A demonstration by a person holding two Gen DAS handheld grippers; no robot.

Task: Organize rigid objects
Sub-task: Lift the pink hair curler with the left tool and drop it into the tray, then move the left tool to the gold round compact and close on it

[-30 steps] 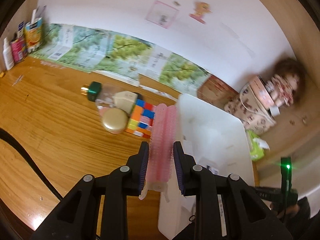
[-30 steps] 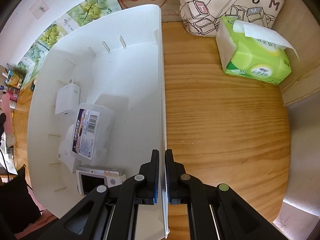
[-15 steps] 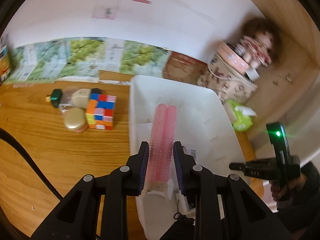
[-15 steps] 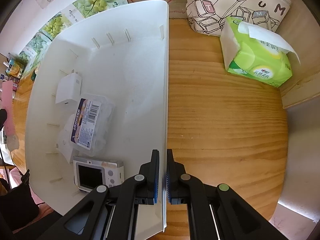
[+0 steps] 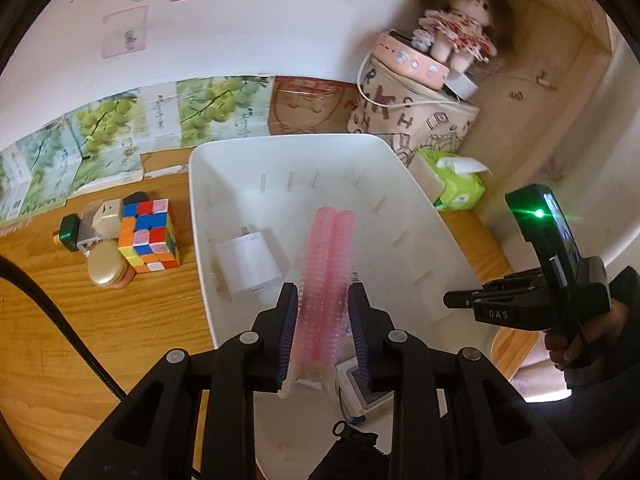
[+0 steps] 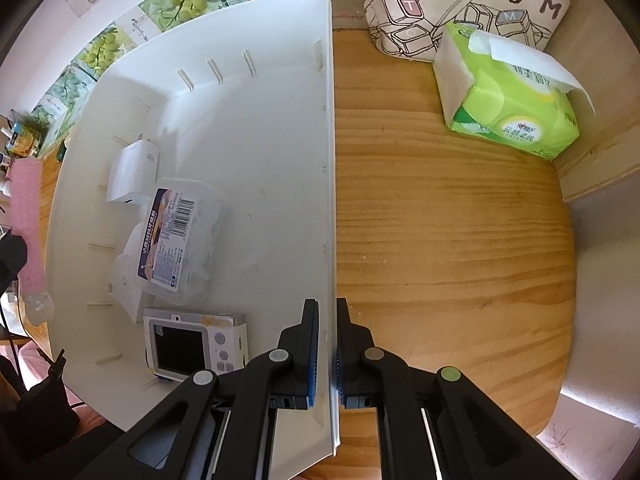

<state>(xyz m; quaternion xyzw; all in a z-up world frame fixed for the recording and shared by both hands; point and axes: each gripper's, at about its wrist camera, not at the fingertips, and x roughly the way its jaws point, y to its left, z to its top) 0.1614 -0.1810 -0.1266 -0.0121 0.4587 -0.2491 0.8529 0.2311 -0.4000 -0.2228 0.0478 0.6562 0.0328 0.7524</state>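
A pair of pink hair rollers sits between the pads of my left gripper, whose jaws are just opening while the pads still touch the rollers. The rollers hang over the white bin, above a white charger. My right gripper is shut on the bin's right wall, pointing straight down. Inside the bin lie the charger, a clear labelled box and a small camera. On the table left of the bin wait a colour cube, a gold tin and a beige plug.
A green tissue pack and a printed canvas bag stand right of the bin, with a doll on top. Cardboard with grape prints lines the back wall. A black cable crosses the table at the left.
My left gripper has carried the rollers rightward from beside the bin's left edge to above its inside, rolling as it went. The right gripper has stayed on the bin wall.
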